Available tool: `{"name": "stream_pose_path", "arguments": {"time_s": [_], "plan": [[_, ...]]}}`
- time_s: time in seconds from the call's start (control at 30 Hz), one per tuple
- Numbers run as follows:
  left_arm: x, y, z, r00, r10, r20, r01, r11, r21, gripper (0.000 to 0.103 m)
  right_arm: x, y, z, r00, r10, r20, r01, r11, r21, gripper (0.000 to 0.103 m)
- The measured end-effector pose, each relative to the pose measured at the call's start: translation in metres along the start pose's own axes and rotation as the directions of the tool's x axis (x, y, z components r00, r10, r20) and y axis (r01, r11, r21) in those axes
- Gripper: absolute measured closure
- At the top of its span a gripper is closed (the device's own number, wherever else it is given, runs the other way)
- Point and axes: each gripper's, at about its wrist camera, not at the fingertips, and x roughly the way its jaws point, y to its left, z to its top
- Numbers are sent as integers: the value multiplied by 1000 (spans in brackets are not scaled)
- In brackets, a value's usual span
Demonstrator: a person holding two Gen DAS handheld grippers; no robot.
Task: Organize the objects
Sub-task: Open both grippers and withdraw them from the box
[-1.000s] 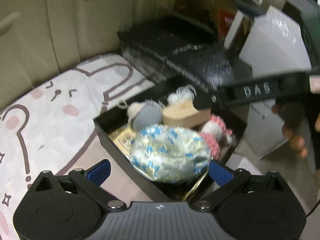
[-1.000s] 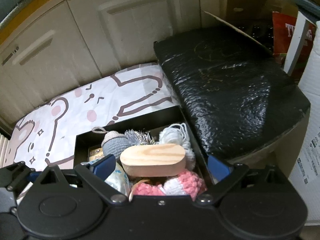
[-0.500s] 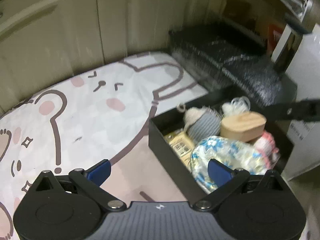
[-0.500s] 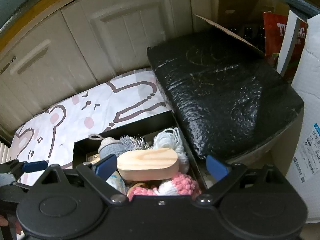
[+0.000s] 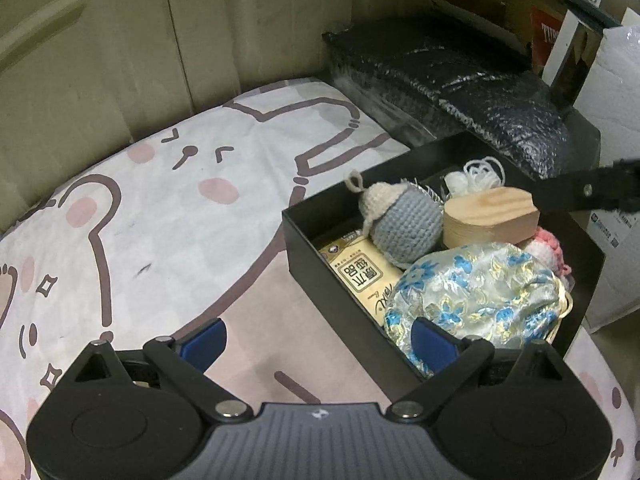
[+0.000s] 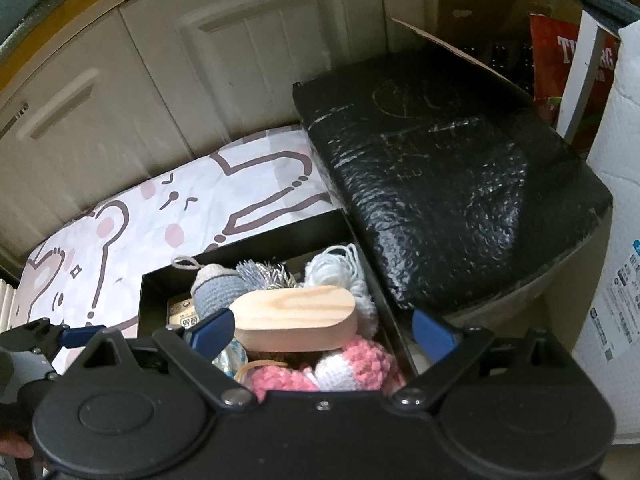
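Left fingers point(image 5: 316, 338) retreated; box point(image 5: 320, 268) right.

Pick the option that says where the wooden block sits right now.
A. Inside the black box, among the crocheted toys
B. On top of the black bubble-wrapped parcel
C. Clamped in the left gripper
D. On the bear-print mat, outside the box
A. The wooden block lies inside the black box, next to the grey crocheted toy and above the pink crocheted toy; both grippers are open and hold nothing.
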Motion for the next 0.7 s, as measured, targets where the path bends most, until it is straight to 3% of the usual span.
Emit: {"name": "stream_pose_path", "arguments": {"time_s": [0.3,0.7], "plan": [[-28,6,8,999,-24,47,26,998,-57,4,-17,-1,-2,1000,6,26,-6,1000,6,6],[-93,13,14,991,-13,130,31,990,-137,0,-64,9,-10,995,19,98,-18,1000,-6,6]]}}
